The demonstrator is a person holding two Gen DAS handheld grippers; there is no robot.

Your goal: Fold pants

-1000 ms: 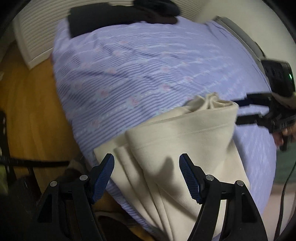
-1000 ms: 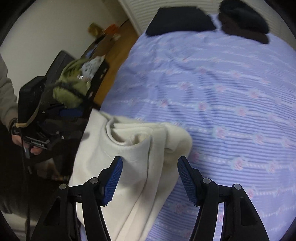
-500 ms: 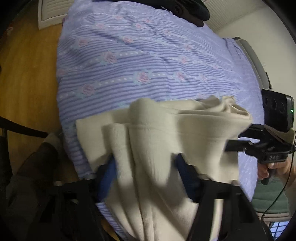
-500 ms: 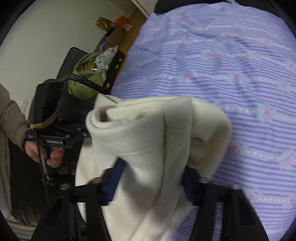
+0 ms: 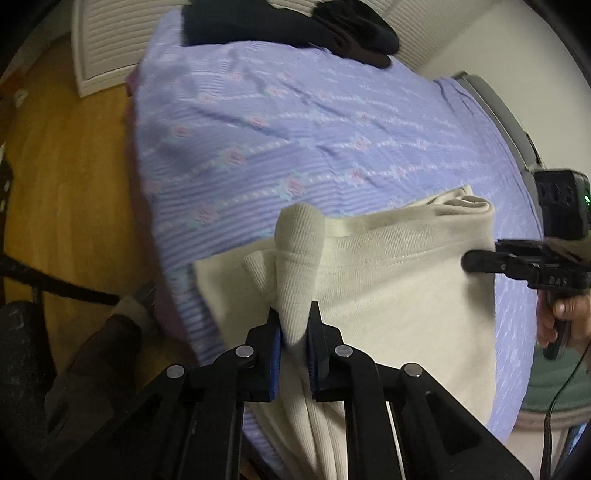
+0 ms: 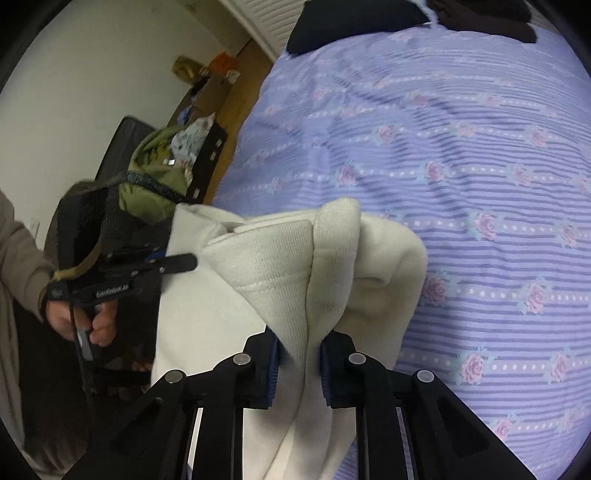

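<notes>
Pants: we see the cream pants (image 5: 388, 295) lying partly folded at the near edge of the bed (image 5: 332, 147), their lower part hanging off the bed's edge toward us.
Left hand-held gripper: our left hand-held gripper (image 5: 293, 339) is clamped on a ribbed fold of the pants, which pokes up toward 12 o'clock between the blue pads.
Right hand-held gripper: our right hand-held gripper (image 6: 297, 354) is pinched on a thick bunch of layers at the other end of the same folded edge; in the left wrist view it sits at 3 o'clock.
Handling: we judge the cloth soft, thick and limp, light enough to lift but prone to sag and slide apart in layers.
Where to hold: we would grip through all layers at the two corners of the folded edge, keeping it taut between our hands.
Risk: an inner layer could slip out and spoil the fold.
Surroundings: dark clothes (image 5: 332, 26) lie at the far end of the bed, at 12 o'clock.
</notes>
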